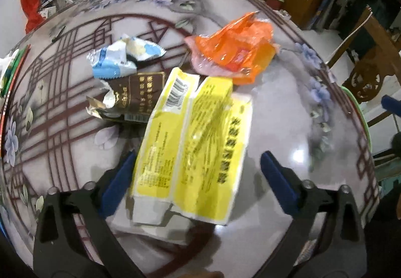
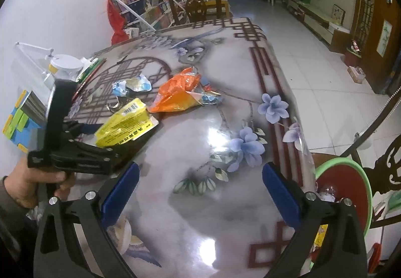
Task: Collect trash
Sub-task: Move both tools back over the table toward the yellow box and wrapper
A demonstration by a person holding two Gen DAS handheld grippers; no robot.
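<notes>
A flattened yellow and white carton (image 1: 193, 142) lies on the patterned table (image 1: 280, 112), between the fingers of my left gripper (image 1: 198, 156). The left pad is at the carton's edge, and a gap shows beside the right pad, so this gripper is open. Beyond the carton lie a brown packet (image 1: 135, 97), a blue-white wrapper (image 1: 120, 57) and an orange plastic bag (image 1: 233, 50). My right gripper (image 2: 201, 166) hovers open over bare tabletop with nothing between its fingers. From there the carton (image 2: 122, 125), the orange bag (image 2: 175, 95) and a hand (image 2: 37, 177) holding the left gripper appear.
A green-rimmed bin (image 2: 335, 161) with a red liner stands off the table's right edge. A white jar (image 2: 66, 63) and coloured blocks (image 2: 17, 125) sit at the table's left side. Wooden chairs (image 2: 198, 2) stand at the far end and right.
</notes>
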